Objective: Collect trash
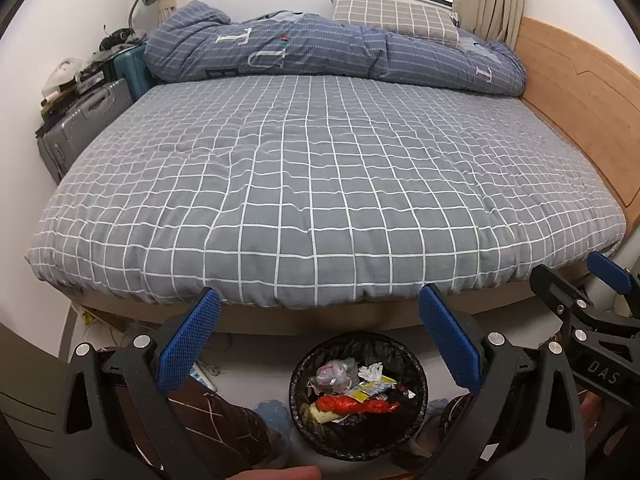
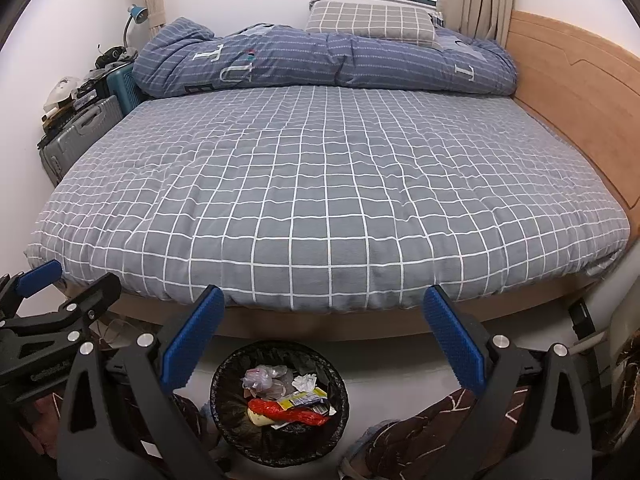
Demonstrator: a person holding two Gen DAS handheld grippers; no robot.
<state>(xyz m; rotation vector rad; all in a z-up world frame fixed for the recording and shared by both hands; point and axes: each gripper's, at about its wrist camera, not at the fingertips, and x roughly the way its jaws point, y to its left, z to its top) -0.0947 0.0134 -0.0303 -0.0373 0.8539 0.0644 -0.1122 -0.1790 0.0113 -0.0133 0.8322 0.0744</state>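
A black round trash bin (image 1: 298, 412) stands on the pale floor in front of the bed and also shows in the right wrist view (image 2: 222, 408). It holds a red wrapper (image 1: 352, 404), a yellow packet (image 1: 370, 390), a clear bag and crumpled white paper (image 2: 305, 381). My left gripper (image 1: 318, 300) is open and empty, held above the bin at the bed's near edge. My right gripper (image 2: 324, 298) is open and empty too, beside the left one. Each gripper shows at the edge of the other's view.
A bed with a grey checked sheet (image 1: 320, 168) fills both views, with a rolled blue duvet (image 1: 328, 54) and a checked pillow (image 1: 394, 18) at the back. Suitcases (image 1: 86, 120) stand at its left, a wooden headboard (image 1: 580, 88) at its right. My legs flank the bin.
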